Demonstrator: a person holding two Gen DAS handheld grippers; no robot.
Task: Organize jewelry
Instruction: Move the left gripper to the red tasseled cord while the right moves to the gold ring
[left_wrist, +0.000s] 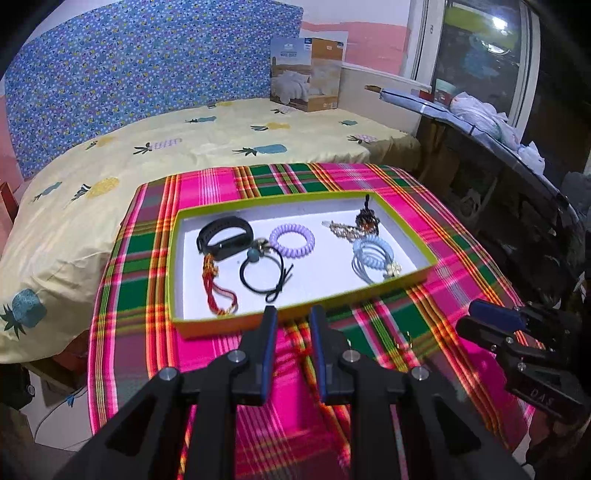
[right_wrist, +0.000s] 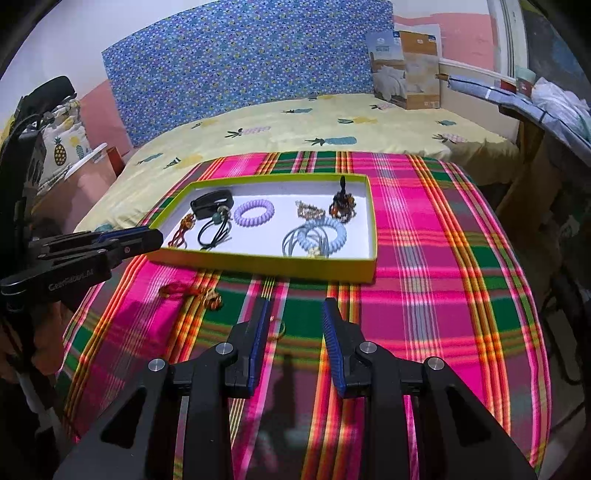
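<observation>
1. Nearest the lens, the left gripper was seen with its blue pads parted by a narrow gap and nothing between them, hovering just short of the tray's near wall.
2. Nothing was held by the right gripper either; its jaws were spread wider, over the plaid cloth in front of the tray.
3. Most pieces were judged already sorted into the green-rimmed tray: a black band, a red tasselled cord, a dark hair tie, a lilac coil, a pale blue coil, a gold chain and a dark beaded piece.
4. Left outside were a reddish cord with a small gold charm on the cloth near the tray, and what seemed a thin ring close to the right gripper's fingers.
5. Both loose pieces were nearly lost against the busy plaid, so their exact form could not be made out.
6. Small gold hooks on the cloth in the left view were too small to identify.
</observation>
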